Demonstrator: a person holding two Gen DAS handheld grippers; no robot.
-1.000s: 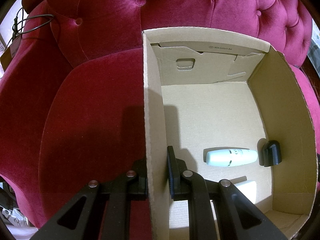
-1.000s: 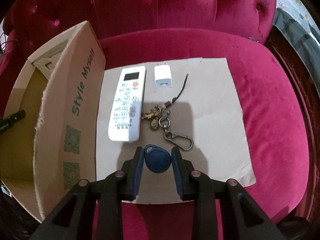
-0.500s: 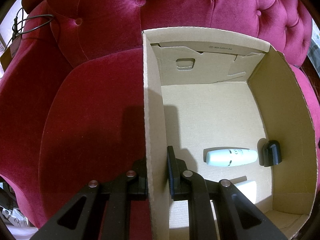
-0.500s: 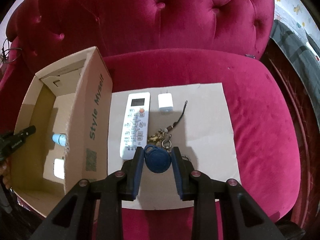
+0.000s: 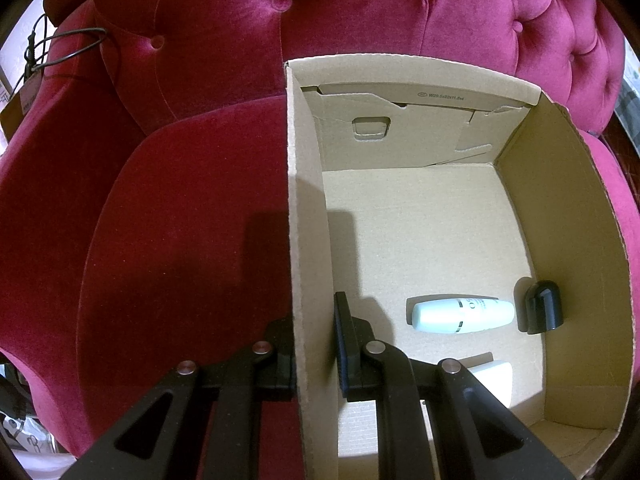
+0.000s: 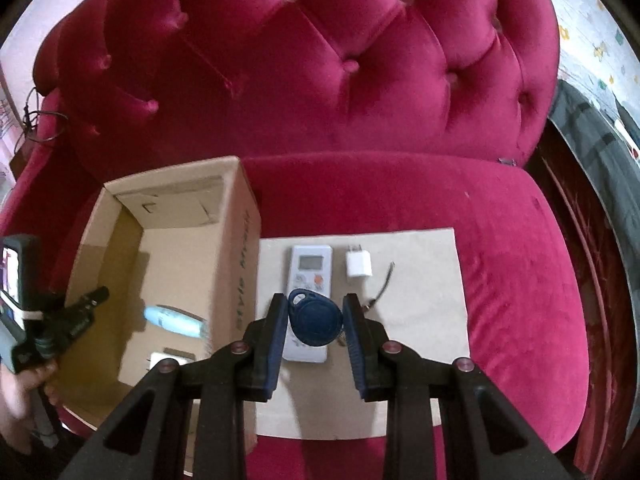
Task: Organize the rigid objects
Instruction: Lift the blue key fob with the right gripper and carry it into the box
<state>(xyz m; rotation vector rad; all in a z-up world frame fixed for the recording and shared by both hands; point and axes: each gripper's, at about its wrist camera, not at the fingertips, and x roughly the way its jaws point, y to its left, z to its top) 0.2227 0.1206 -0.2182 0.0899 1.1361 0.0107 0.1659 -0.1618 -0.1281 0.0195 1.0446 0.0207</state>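
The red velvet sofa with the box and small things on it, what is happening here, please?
A person with two handheld grippers is sorting small items into an open cardboard box. The left gripper clamps the box's side wall. The right gripper holds a blue teardrop key fob in the air above a white remote control. A white charger plug lies on the flat cardboard sheet. A pale bottle already lies inside.

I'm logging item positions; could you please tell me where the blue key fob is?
In the right wrist view, the blue key fob sits between the right gripper's fingers, lifted above the white remote, right of the cardboard box.
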